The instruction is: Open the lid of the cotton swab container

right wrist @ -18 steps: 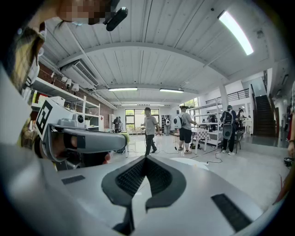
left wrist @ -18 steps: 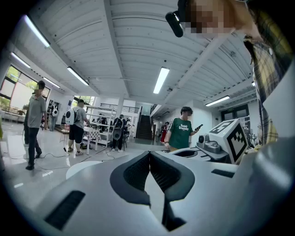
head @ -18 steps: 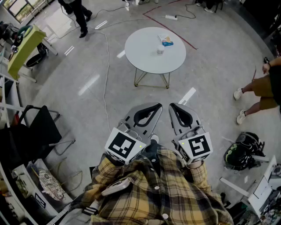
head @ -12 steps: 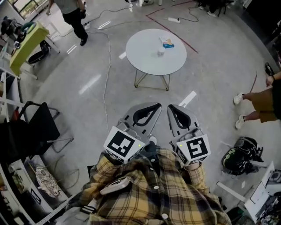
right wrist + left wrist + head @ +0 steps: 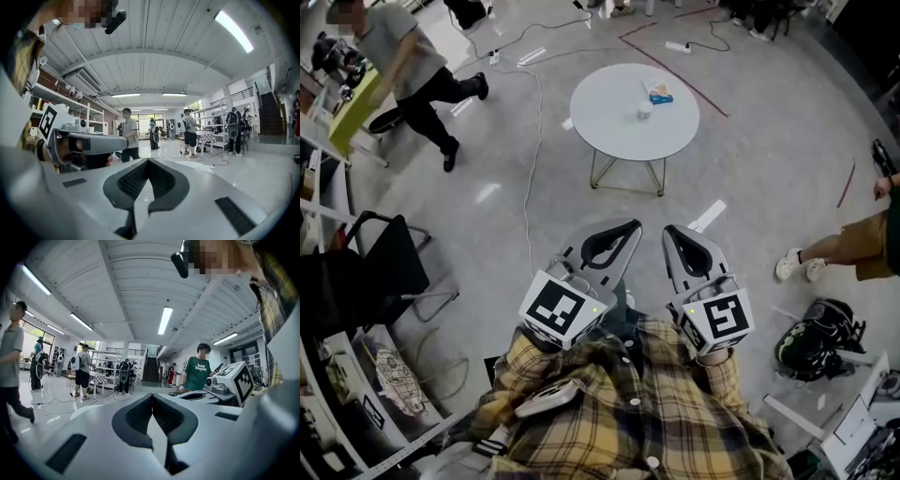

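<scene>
A wide workshop hall with a polished grey floor, strip lights on a ribbed ceiling and shelving along the walls. Out in the open floor stands a round white table [image 5: 605, 127] on thin wire legs. The cotton swab container [image 5: 644, 110], a small pale tub, sits upright near the table's middle, with a blue and orange packet [image 5: 656, 90] just beyond it, apart from it. Both are well away from the person holding the tongs.

That person, in a yellow plaid shirt [image 5: 628, 403], holds both tools close to the chest, pointing forward and side by side. The left gripper [image 5: 630, 227] has its jaws pressed together at the tips, with nothing between them; its own view shows the ribbed pads meeting. The right gripper [image 5: 672, 231] is likewise clenched and empty, its pads touching.

A white cable [image 5: 530, 141] trails across the floor to the left of the table. A person in a grey top [image 5: 403, 56] strides at the upper left. A black folding chair [image 5: 380, 272] stands at the left edge, and a black bag [image 5: 820, 333] lies on the floor at the right
</scene>
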